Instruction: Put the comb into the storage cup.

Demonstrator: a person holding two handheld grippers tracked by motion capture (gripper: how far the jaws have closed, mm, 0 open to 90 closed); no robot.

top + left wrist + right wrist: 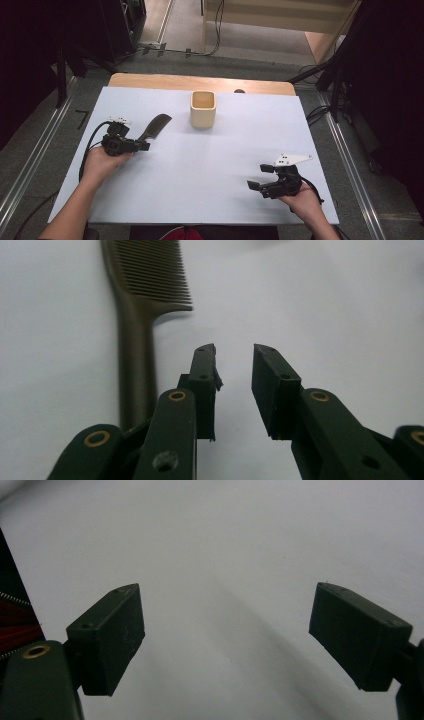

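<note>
A dark comb (pixel 155 126) lies on the white table top (pixel 210 160), left of centre, its teeth end pointing away from me. My left gripper (pixel 143 146) rests at the comb's handle end. In the left gripper view the comb (pixel 135 340) runs along the outside of the left jaw, and the left gripper (pixel 234 352) stands open by a narrow gap with only bare table between the pads. My right gripper (pixel 258 176) sits near the front right of the table; the right gripper view shows this gripper (pixel 227 625) wide open over bare white surface.
A cream square cup (pixel 203 109) stands upright at the back centre of the table. A wooden edge (pixel 200 82) runs along the table's far side. Dark stands and cables sit on the floor around the table.
</note>
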